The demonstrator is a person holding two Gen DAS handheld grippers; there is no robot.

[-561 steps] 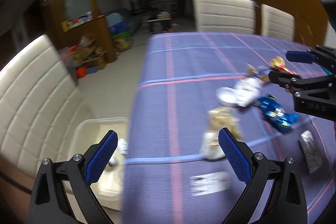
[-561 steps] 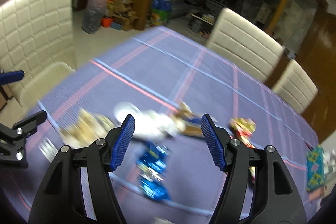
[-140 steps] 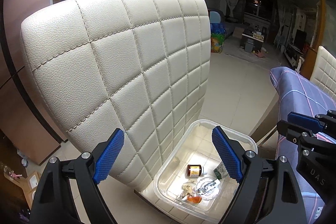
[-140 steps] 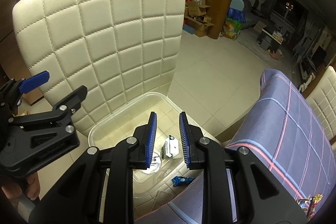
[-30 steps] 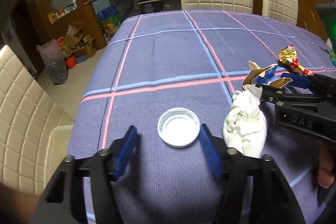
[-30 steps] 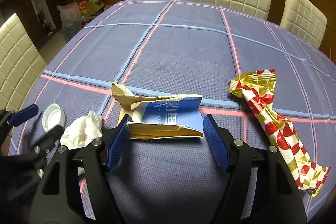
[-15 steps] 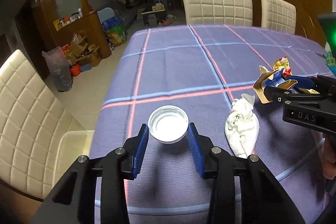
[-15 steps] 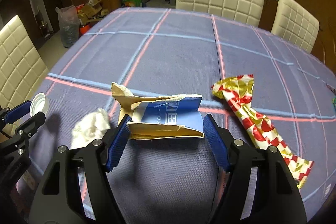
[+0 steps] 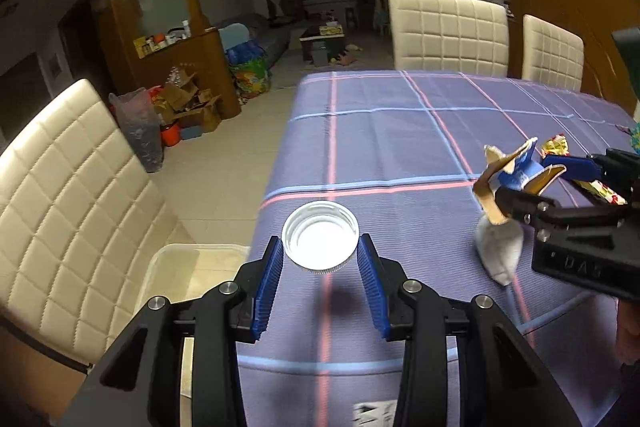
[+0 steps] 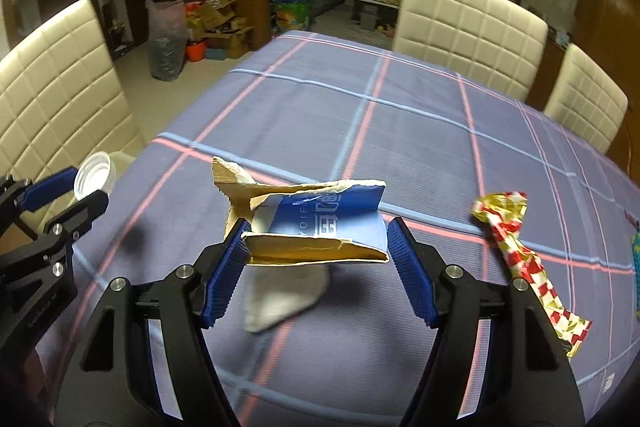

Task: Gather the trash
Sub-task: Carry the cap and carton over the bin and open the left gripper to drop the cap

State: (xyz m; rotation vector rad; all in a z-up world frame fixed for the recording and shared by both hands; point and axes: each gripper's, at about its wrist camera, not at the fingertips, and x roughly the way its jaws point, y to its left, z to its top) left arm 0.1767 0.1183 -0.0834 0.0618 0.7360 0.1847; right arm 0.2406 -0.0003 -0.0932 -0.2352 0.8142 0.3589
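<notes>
The left claw (image 9: 320, 259) grips a white lid (image 9: 320, 242) above the checked tablecloth (image 9: 400, 147).

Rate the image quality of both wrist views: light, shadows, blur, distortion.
Left wrist view: dim room, fisheye-bent edges, the white cap glares and its dark shadow falls on the tablecloth; the label at the bottom edge is smeared. Right wrist view: torn blue carton sharp, the crumpled tissue under it soft and shadowed.

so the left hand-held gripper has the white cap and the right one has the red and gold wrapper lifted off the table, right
Not quite. The left hand-held gripper does hold the white cap, but the right hand-held gripper holds the torn blue and tan carton, lifted off the table. The red and gold wrapper lies on the tablecloth beside it, as the right wrist view shows.
</notes>
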